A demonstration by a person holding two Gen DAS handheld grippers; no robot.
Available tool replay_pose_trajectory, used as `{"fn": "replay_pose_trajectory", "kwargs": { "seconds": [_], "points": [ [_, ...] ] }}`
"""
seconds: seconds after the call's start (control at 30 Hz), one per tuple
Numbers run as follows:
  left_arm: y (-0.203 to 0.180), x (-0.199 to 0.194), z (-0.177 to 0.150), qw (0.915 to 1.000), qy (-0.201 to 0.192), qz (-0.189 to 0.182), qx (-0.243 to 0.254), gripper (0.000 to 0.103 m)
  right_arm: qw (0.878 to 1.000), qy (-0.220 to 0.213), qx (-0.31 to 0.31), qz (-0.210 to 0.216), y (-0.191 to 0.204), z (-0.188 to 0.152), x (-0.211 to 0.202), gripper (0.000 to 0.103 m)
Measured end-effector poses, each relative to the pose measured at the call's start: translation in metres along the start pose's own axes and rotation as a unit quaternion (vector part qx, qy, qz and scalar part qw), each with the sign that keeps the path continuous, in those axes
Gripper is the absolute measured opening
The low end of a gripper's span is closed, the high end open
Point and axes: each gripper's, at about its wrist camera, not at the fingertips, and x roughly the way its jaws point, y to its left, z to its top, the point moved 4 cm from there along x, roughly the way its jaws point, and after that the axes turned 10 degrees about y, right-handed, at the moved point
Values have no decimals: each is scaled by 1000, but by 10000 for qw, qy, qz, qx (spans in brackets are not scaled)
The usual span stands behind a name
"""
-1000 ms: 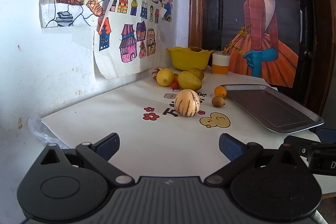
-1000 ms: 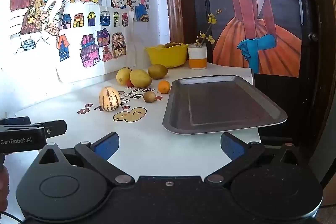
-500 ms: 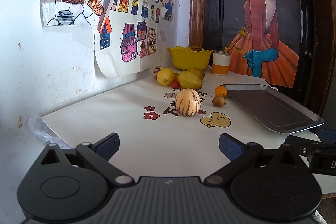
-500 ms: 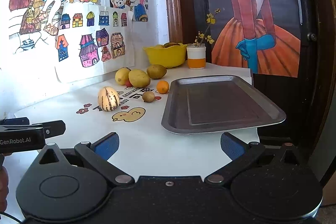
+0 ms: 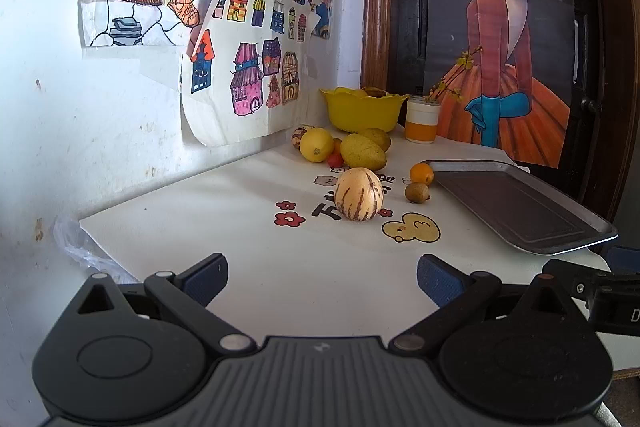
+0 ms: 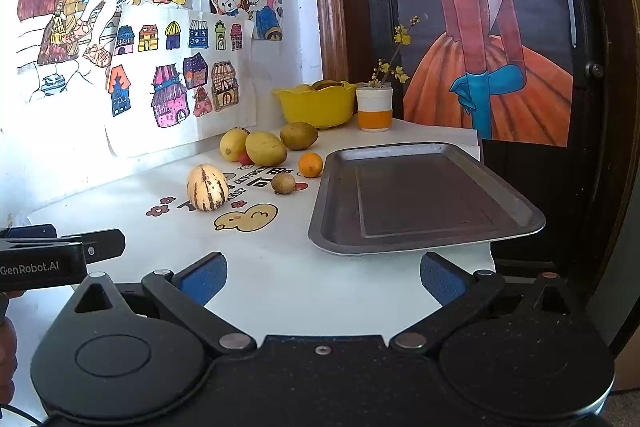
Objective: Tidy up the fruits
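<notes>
Left wrist: left gripper (image 5: pixel 322 273) hovers spread above table (image 5: pixel 248 227).

The tabletop (image 6: pixel 120 195) carries two striped melons (image 5: pixel 358 194) (image 5: pixel 298 135), one lemon (image 5: pixel 316 145), two mangoes (image 5: pixel 363 152) (image 5: pixel 376 138), one small orange (image 5: pixel 421 173), one kiwi (image 5: pixel 416 192), one small red fruit (image 5: pixel 335 159), one metal tray (image 6: pixel 424 195), one yellow bowl (image 6: pixel 316 107) and one cup (image 6: pixel 374 107).

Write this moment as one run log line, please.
left hand-held gripper: open | right hand-held gripper: open | grey metal tray: empty | striped cream melon: on table
</notes>
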Motion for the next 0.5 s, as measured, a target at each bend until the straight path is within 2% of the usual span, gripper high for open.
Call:
{"fn": "replay_pose_trajectory", "kwargs": {
  "seconds": [0.5],
  "points": [
    [0,0,-2,10000,9,2,-8,103,10000,41,-23,16,1,-1,0,103]
  ]
}}
